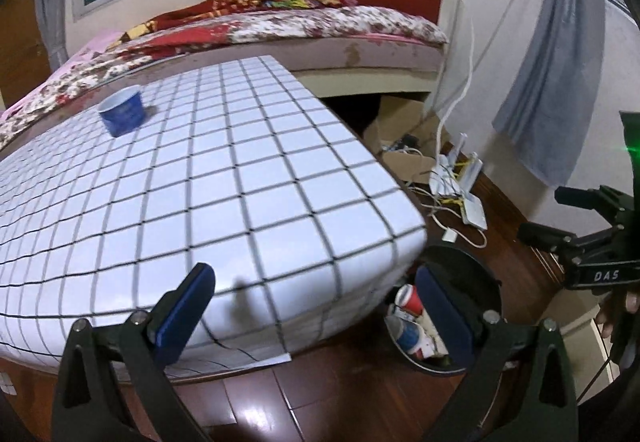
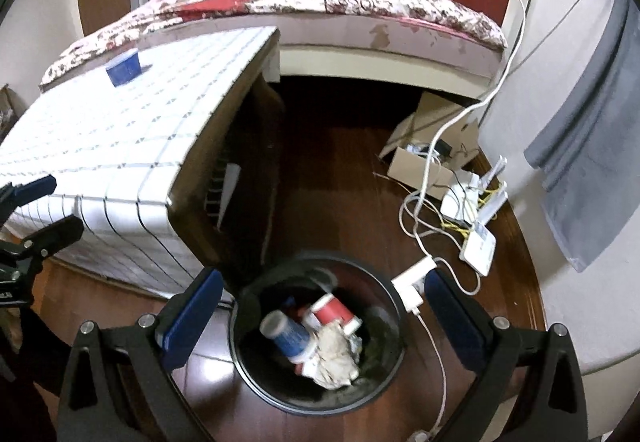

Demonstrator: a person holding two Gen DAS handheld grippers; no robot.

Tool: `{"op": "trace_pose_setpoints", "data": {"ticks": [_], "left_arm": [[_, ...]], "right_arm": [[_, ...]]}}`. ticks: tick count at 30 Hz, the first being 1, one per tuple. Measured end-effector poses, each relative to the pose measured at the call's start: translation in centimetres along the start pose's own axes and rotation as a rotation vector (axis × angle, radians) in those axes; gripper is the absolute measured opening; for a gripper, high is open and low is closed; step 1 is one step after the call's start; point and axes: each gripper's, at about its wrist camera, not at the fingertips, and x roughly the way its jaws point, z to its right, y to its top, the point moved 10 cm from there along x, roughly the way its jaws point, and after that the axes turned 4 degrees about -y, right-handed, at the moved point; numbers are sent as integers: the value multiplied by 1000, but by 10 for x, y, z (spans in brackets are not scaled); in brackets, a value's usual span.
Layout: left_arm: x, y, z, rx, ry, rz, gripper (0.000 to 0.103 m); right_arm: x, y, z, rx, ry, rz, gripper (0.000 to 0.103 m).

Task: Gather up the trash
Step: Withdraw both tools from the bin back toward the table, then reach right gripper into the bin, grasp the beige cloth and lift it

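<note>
Looking along the left gripper (image 1: 314, 306), we see its blue pads spread wide with nothing between them, poised over the near edge of the grid-patterned table (image 1: 224, 177). One blue cup (image 1: 122, 113) stands upright on the far left of that table, well apart from us; we judge it the last piece of trash to fetch. To the right, past the table's corner, the black bin (image 1: 486, 274) sits on the wooden floor, partly hidden behind the right pad. Further right is the other gripper (seen side-on, so that view does not settle its jaws).

From the right gripper (image 2: 324, 312), the pads are likewise released and empty, hanging directly above the bin (image 2: 390, 292), a placement that suits dropping things in. Inside lie a blue cup on its side (image 2: 286, 336), a red cup (image 2: 334, 312) and crumpled paper (image 2: 334, 360). The standing blue cup (image 2: 125, 69) shows on the far left of the table (image 2: 120, 137). White routers (image 2: 476, 209) and cables lie near the right wall, clear of the bin.
</note>
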Motion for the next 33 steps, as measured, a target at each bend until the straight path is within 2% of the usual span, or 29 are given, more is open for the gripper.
{"op": "trace_pose_setpoints", "data": {"ticks": [10,18,20,22,26,29,31,33], "left_arm": [[-5,5,-53,-63,67,20,101],[-9,5,-99,-127,120,29,101],[-10,5,-106,-139,124,28,101],[-12,4,-112,-141,131,32,101],[-11,0,-118,-148,130,33,101],[-11,-3,-117,-155,124,40,101],[-11,-3,-115,-153,121,43,101],[-10,-2,-113,-147,119,44,101]], "right_arm": [[11,32,-31,-9,17,38,102],[17,46,-27,44,30,33,102],[22,42,-24,46,30,2,102],[35,29,-17,28,-5,-42,102],[53,1,-8,59,18,-127,102],[62,-15,-3,38,-1,-157,89],[70,-26,3,53,2,-192,74],[75,-35,5,70,24,-211,73]]}}
